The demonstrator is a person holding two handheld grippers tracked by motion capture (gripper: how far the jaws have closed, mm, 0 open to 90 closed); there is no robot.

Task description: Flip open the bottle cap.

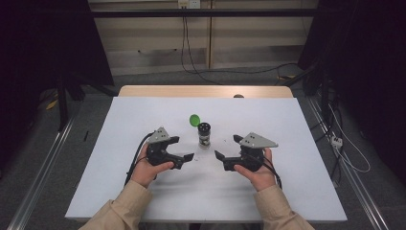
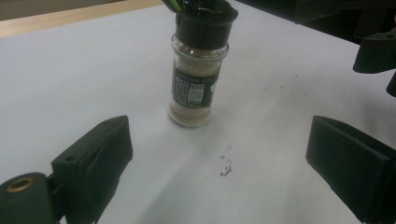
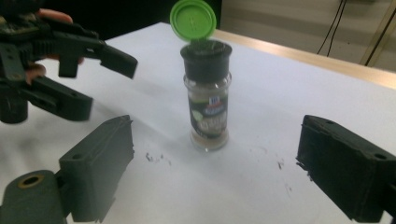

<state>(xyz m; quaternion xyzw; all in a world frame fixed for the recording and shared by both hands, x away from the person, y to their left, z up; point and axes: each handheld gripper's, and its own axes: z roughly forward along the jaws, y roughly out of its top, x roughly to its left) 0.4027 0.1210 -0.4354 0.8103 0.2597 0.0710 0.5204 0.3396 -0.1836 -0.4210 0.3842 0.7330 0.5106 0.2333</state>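
Note:
A small glass spice jar (image 1: 204, 135) stands upright mid-table, holding pale powder under a black cap. Its green flip lid (image 1: 194, 120) is tipped up and open. My left gripper (image 1: 181, 148) sits just left of the jar, jaws wide apart, empty, touching nothing. My right gripper (image 1: 228, 147) mirrors it on the jar's right, also open and empty. In the left gripper view the jar (image 2: 196, 79) stands ahead of my left gripper (image 2: 219, 172). The right gripper view has the jar (image 3: 208, 112), its green lid (image 3: 193, 18), my right gripper (image 3: 210, 172) and the left gripper (image 3: 70, 60) beyond.
The white table cover (image 1: 143, 115) ends at a wooden strip (image 1: 206, 91) on the far side. Dark specks (image 2: 225, 167) lie on the cover in front of the jar. Cables (image 1: 230, 72) trail on the floor behind, and metal rails (image 1: 43, 163) run along both sides.

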